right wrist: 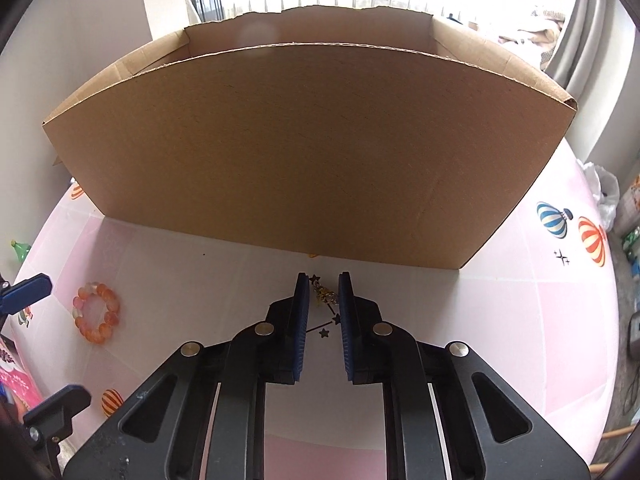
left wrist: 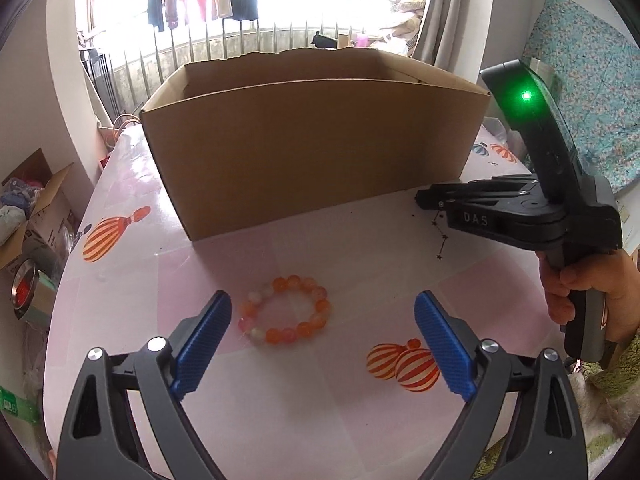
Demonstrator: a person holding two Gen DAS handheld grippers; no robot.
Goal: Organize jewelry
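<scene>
An orange and pink bead bracelet (left wrist: 286, 310) lies flat on the pink table, just ahead of and between the fingers of my left gripper (left wrist: 323, 312), which is wide open and empty. The bracelet also shows in the right wrist view (right wrist: 97, 313) at the left. My right gripper (right wrist: 324, 286) is narrowly open, its blue pads on either side of a small gold chain piece with dark star charms (right wrist: 325, 297) on the table, close to the front wall of an open cardboard box (right wrist: 308, 160). From the left wrist view the right gripper (left wrist: 420, 199) looks nearly shut beside the box (left wrist: 312, 140).
The table (left wrist: 280, 400) has a pink cloth with printed balloons. Its left edge drops to boxes and a metal bowl (left wrist: 24, 288) on the floor. A window with railing and hanging clothes lies behind the box. A patterned cushion (left wrist: 592, 92) stands at the right.
</scene>
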